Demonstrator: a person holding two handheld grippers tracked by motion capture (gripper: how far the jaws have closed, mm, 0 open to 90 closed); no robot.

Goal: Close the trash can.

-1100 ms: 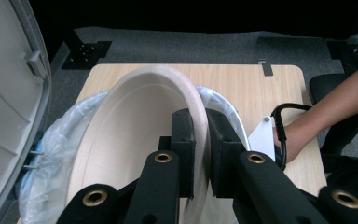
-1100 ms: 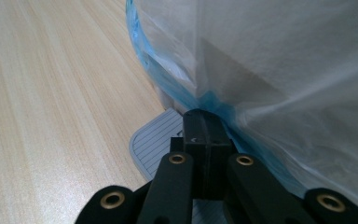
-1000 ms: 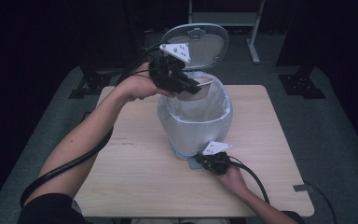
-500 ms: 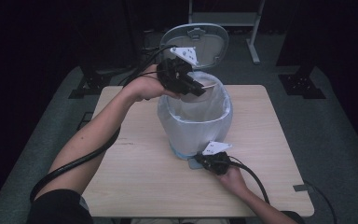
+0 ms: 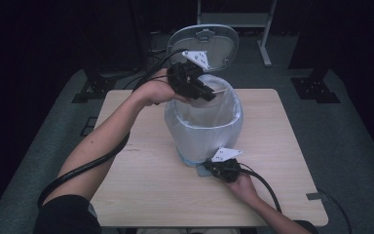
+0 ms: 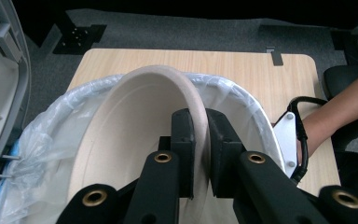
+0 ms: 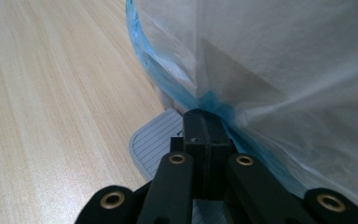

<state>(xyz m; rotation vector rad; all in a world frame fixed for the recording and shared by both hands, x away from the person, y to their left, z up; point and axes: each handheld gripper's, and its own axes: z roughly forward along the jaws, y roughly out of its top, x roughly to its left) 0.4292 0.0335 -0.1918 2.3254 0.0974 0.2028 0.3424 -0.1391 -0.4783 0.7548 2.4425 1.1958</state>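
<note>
Pinching bowl (image 6: 135, 140) rim between fingers (image 6: 184, 140)

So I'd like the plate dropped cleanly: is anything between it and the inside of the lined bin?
Nothing visible. The left gripper holds the plate by its rim, tilted over the bin mouth; the lid stands open behind, held by the right gripper pressing the pedal.

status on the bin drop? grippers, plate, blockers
Left gripper shut on paper plate, held on edge over lined bin. Right gripper shut, pressing the pedal; lid open. Nothing blocking the opening.
</note>
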